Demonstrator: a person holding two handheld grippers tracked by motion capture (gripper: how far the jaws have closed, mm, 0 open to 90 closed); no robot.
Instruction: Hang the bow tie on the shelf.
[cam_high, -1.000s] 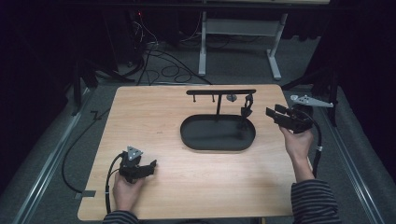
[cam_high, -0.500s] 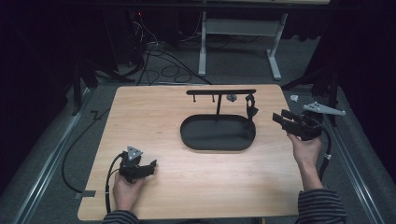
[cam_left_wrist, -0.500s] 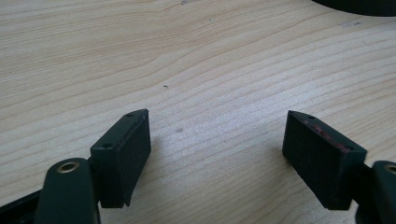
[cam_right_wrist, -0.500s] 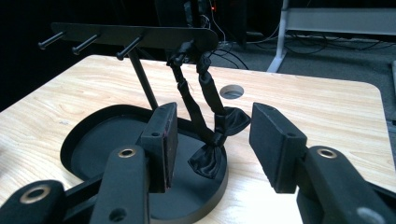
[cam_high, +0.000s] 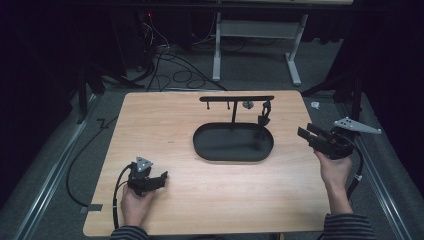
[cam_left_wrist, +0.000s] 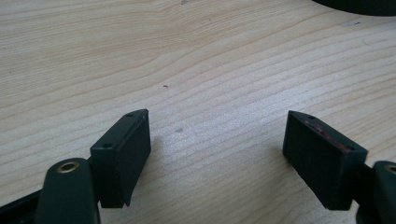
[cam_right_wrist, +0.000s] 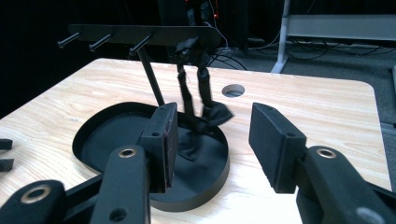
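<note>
Hanging from the right end of the stand's crossbar (cam_high: 236, 98), the dark strap-like item (cam_high: 264, 114) is the thing the work concerns; in the right gripper view it (cam_right_wrist: 196, 88) drapes from the bar in two strands, and its lower end rests in or just over the black oval tray (cam_right_wrist: 93, 140), though which of the two cannot be told. In the high view the tray (cam_high: 210, 150) sits just past the centre of the wooden table (cam_high: 150, 125), with the stand's post rising from its far side. The right gripper (cam_high: 306, 133) is held at about 3 o'clock from the tray, near the table's right edge, pointing toward the hanging item; its jaws stand apart with nothing between them, and its own view looks straight along them at the strands. The left gripper (cam_high: 163, 176) rests low over the table at about 7 o'clock from the tray, well apart from the stand; its jaws are likewise spread and empty over bare wood (cam_left_wrist: 210, 93). The step in hand appears to be the approach of the right gripper to the hanging item. The next move calls for bringing the spread jaws level around one strand or the bunched lower end, closing only once the material lies between the pads, while avoiding the post and the crossbar's pegs (cam_right_wrist: 100, 43).
</note>
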